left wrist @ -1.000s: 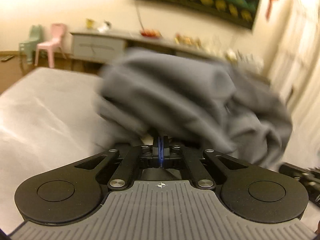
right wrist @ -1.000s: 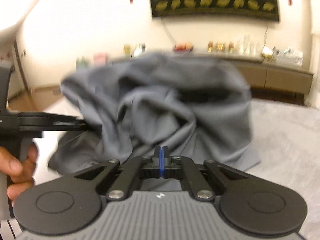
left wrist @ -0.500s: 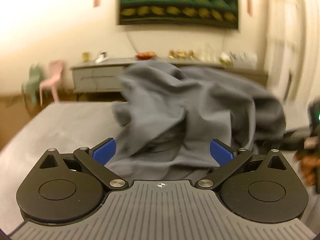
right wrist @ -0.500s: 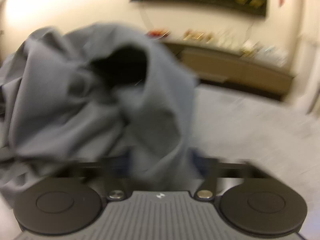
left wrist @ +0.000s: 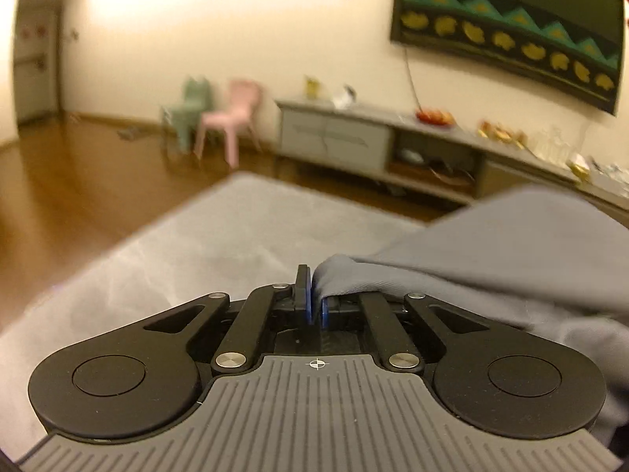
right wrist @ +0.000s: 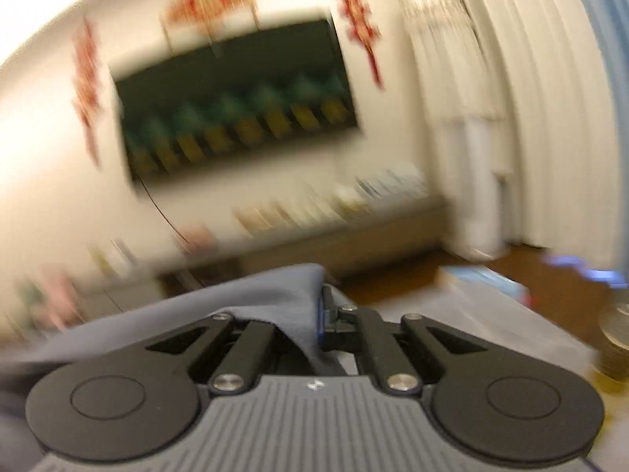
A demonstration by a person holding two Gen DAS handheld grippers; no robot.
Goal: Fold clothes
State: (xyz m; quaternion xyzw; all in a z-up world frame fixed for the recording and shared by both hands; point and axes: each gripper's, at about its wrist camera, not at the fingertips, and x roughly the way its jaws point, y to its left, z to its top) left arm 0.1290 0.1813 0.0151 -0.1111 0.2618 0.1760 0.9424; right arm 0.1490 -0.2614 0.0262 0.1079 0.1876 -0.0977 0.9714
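A grey garment (left wrist: 511, 251) stretches to the right of my left gripper (left wrist: 313, 295), which is shut on one edge of it above the grey bed surface (left wrist: 204, 251). In the right wrist view the same grey garment (right wrist: 220, 299) runs off to the left, and my right gripper (right wrist: 319, 314) is shut on another edge of it. The cloth drapes over the right gripper's left finger and hides it. The right wrist view is motion-blurred.
A grey sideboard (left wrist: 354, 133) with small items stands against the far wall under a dark wall hanging (left wrist: 507, 27). Pink and green child chairs (left wrist: 232, 118) stand on the wood floor at left. White curtains (right wrist: 511, 98) hang at right.
Both grippers let go of the bunched garment, then shut again on its edges. They have swung apart, left turned leftward and right turned rightward, with the cloth drawn out between them.
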